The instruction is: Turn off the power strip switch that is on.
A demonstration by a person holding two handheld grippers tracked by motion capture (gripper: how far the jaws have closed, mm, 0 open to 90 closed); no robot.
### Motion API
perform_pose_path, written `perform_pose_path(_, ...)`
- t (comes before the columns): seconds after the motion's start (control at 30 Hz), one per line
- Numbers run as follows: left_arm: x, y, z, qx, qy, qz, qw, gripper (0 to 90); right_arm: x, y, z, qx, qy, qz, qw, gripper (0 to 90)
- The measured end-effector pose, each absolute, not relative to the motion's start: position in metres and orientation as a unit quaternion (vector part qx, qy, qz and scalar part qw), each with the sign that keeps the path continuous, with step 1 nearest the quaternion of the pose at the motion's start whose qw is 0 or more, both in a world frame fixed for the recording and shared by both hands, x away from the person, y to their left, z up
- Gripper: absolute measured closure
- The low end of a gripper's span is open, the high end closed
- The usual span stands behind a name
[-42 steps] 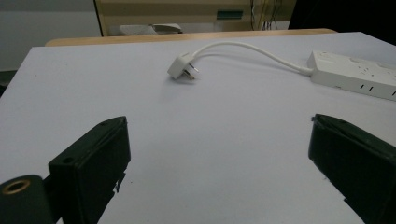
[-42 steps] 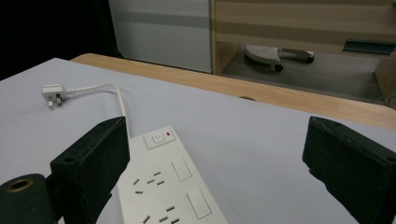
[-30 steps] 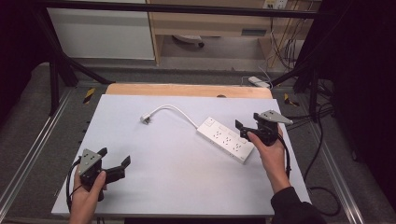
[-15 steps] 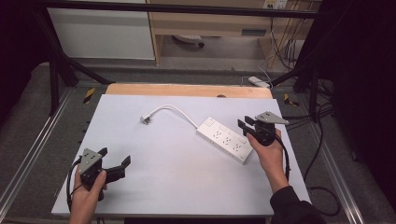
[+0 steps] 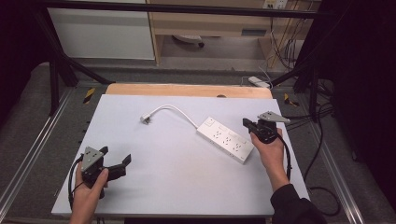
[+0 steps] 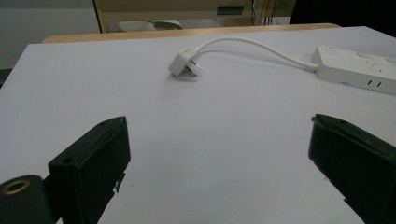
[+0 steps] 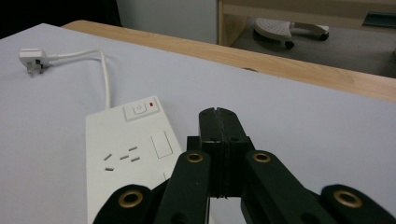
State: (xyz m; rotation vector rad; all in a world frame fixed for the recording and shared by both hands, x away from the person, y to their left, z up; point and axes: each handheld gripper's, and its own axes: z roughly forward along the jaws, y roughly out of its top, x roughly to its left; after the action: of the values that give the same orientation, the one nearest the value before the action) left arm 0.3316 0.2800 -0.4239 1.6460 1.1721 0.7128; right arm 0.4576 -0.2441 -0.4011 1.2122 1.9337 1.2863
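1. The power strip [image 5: 225, 139] lies right of centre in the high view, its long axis running upper-left to lower-right, switch end upper-left.
2. Its plug [image 5: 145, 119] lies toward the upper left.
3. The right gripper [image 5: 246, 123], jaws pressed together and empty, sits just beside the strip.
4. The left gripper [image 5: 115, 161], lower left, is spread wide.

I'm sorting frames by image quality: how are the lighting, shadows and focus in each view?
High view: even light on the white table, dark surroundings, slightly soft. Left gripper view: plug fairly sharp with a faint shadow, near jaws of the left tool blurred. Right gripper view: power strip clear, right tool closest and soft.
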Motion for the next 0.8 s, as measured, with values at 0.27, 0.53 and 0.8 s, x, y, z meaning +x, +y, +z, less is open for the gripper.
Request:
perform_pose_path(0.27,0.329,0.282,-0.424,0.67,0.486,0.287,0.482,5.4,0.458,-0.248,-0.409,0.458,0.714,0.469,0.246,90.0)
perform_pose_path(0.53,0.329,0.282,-0.424,0.67,0.484,0.293,0.48,5.4,0.459,-0.25,-0.415,0.462,0.721,0.459,0.236,90.0)
perform_pose_path(0.8,0.328,0.283,-0.423,0.67,0.484,0.293,0.481,5.5,0.451,-0.251,-0.42,0.461,0.736,0.439,0.228,90.0)
